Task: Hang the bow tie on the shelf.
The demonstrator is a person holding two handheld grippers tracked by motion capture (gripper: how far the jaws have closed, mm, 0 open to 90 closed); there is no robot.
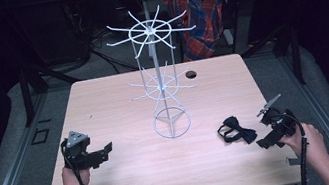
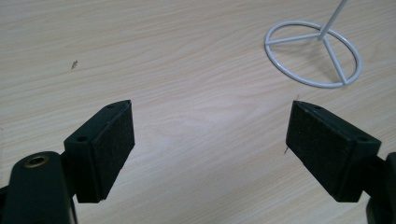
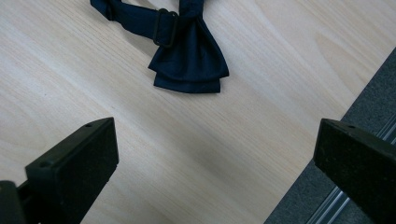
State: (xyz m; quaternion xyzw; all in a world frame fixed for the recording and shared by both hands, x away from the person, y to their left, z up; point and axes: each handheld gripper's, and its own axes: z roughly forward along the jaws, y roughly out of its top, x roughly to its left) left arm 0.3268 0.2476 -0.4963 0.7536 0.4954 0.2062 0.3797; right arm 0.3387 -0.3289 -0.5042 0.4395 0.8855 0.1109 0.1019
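Note:
A white wire display stand [image 1: 162, 80] with two tiers of radiating hooks rises from the middle of the wooden table [image 1: 131, 179]; its ring base [image 2: 314, 54] lies on the wood ahead of my left jaws. A dark navy bow tie [image 1: 236, 130] with its strap lies flat at the right, and in the right gripper view the bow tie [image 3: 189, 56] sits a short way beyond my jaws. My left gripper [image 1: 104, 152] hovers over the table's left part, open and empty. My right gripper [image 1: 267, 141] is near the right edge, beside the bow tie, open with nothing between its jaws.
A round cable hole [image 1: 191, 74] is in the table's far side. A plaid cloth [image 1: 198, 5] hangs behind the table. The table's right edge and grey floor with a metal rail [image 3: 355, 186] lie just under my right jaw.

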